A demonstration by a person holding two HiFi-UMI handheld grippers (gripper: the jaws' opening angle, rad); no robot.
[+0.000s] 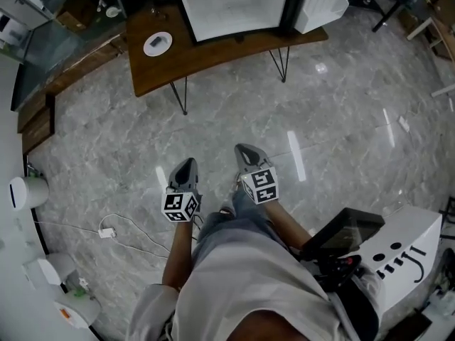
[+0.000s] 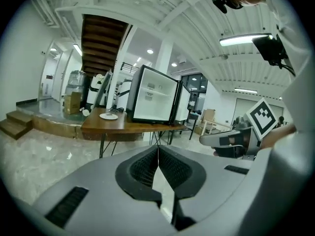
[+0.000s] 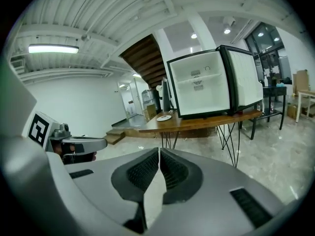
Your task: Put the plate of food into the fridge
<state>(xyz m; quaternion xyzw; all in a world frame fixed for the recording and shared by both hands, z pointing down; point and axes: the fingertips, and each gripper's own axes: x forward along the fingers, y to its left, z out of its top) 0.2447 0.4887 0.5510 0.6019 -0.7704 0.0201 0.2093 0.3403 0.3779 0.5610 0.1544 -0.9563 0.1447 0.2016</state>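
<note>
Your left gripper point(image 1: 185, 168) and right gripper point(image 1: 249, 153) hang near you, jaws together and empty, because the plate point(image 1: 157, 43) sits far off on the table point(image 1: 213, 55), left of the open fridge point(image 1: 231, 6).

plate point(image 1: 157, 43) on table point(image 1: 213, 57), seemingly near its left end | fridge point(image 1: 234, 6) on table, right of plate

Bright ceiling light point(image 2: 244, 40), floor point(image 1: 298, 155) glare, fisheye edges
</note>
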